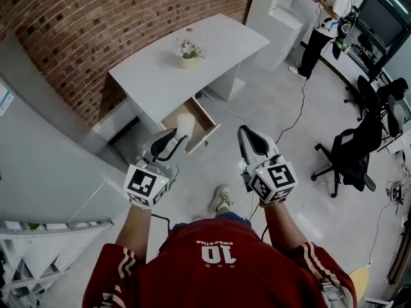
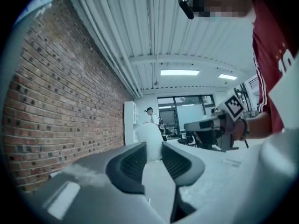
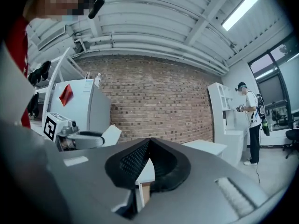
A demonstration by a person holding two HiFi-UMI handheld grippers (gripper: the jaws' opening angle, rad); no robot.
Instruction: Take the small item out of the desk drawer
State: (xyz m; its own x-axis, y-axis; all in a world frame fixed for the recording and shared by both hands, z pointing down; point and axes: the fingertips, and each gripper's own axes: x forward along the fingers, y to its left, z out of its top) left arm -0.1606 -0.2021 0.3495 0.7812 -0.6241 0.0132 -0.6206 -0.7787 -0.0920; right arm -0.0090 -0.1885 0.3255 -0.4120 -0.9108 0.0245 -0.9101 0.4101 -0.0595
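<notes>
A small white rounded item [image 1: 185, 124] sits between the jaws of my left gripper [image 1: 179, 133], which is shut on it and holds it up in front of the open drawer [image 1: 207, 131]. In the left gripper view the white item [image 2: 149, 139] stands up between the two dark pads, with my left gripper [image 2: 153, 149] closed round its lower part. The drawer has a wooden inside and hangs out of the white desk [image 1: 160, 85]. My right gripper [image 1: 248, 135] is to the right, shut with nothing in it. Its tips meet in the right gripper view, where the right gripper [image 3: 149, 143] points at the brick wall.
A small potted plant [image 1: 188, 51] stands on the desk top. A grey cabinet [image 1: 45, 159] fills the left side. Another person [image 1: 326, 19] stands at the far right by a white shelf. A black office chair [image 1: 353, 153] and a floor cable [image 1: 292, 117] are to the right.
</notes>
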